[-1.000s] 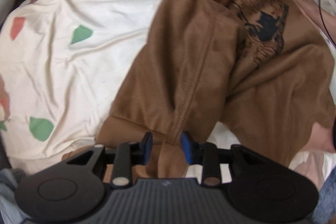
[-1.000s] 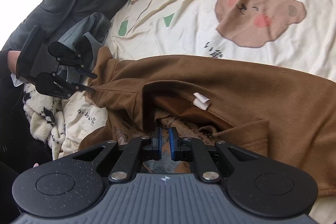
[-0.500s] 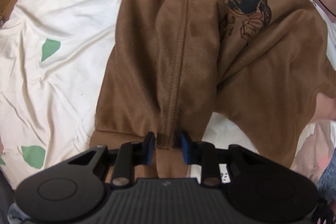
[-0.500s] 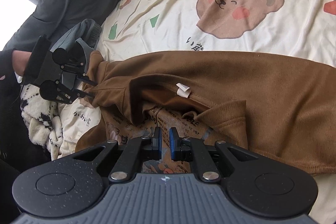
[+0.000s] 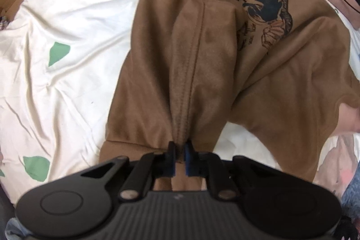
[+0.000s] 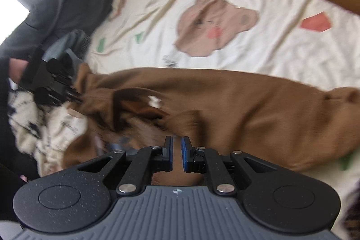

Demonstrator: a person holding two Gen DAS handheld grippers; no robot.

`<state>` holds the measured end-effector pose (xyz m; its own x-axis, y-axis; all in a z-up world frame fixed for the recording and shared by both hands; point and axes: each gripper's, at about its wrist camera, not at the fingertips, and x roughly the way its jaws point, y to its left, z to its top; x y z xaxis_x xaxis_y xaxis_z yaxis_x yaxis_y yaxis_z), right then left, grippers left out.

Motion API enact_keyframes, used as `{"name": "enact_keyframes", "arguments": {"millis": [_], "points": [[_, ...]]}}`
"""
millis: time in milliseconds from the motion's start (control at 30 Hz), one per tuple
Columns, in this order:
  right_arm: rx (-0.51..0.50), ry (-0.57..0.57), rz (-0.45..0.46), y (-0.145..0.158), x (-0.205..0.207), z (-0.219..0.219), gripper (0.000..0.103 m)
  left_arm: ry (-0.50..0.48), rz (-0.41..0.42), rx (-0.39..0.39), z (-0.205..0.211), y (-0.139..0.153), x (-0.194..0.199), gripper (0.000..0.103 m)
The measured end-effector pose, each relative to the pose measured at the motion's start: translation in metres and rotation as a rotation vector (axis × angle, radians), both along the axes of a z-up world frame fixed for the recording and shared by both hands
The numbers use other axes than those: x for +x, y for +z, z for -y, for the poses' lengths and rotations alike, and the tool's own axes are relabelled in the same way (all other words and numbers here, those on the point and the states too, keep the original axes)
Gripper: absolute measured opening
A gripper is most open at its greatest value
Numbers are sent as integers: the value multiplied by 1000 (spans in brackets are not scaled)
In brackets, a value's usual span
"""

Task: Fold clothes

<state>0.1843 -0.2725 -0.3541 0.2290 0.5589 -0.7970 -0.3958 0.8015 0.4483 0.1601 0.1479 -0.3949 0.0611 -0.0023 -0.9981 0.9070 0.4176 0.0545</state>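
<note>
We see the left gripper [image 5: 179, 151] pointing straight down, its jaws just having closed onto the seamed fold of the brown shirt [image 5: 202, 73]. Our right gripper [image 6: 177, 146] stands nearly closed, brown cloth between its pads. Beyond the shirt's far edge, the bear-print sheet [image 6: 258, 44] lies open.

Left black two-finger gripper with blue pads [image 5: 179, 155] points straight down; its jaws have just been closing and now pinch a ridge of brown fabric between the pads. Right black two-finger gripper with blue pads [image 6: 177, 152] is angled downward, jaws nearly together with brown fabric between them. In the right wrist view the left gripper [image 6: 75, 91] sits far left, a hand [image 6: 15, 70] behind it.
</note>
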Motion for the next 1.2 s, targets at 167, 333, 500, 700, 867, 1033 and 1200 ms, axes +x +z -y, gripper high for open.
{"name": "enact_keyframes", "arguments": {"millis": [167, 333, 500, 700, 867, 1033, 1200], "points": [[-113, 25, 30, 15, 4, 29, 13, 22, 32, -8, -11, 6, -6, 7], [-248, 130, 59, 22, 0, 43, 14, 58, 50, -24, -20, 10, -9, 7], [-406, 279, 140, 25, -11, 50, 37, 76, 69, -29, -28, 13, -12, 7], [-533, 441, 246, 17, -20, 49, 37, 87, 83, -26, -37, 16, -15, 7], [-593, 575, 307, 6, -24, 41, 37, 107, 81, -16, -49, 19, -17, 6], [-634, 706, 351, -11, -28, 30, 36, 132, 88, -16, -59, 21, -19, 6], [-691, 835, 439, -22, -31, 18, 34, 129, 92, -13, -67, 23, -22, 6]]}}
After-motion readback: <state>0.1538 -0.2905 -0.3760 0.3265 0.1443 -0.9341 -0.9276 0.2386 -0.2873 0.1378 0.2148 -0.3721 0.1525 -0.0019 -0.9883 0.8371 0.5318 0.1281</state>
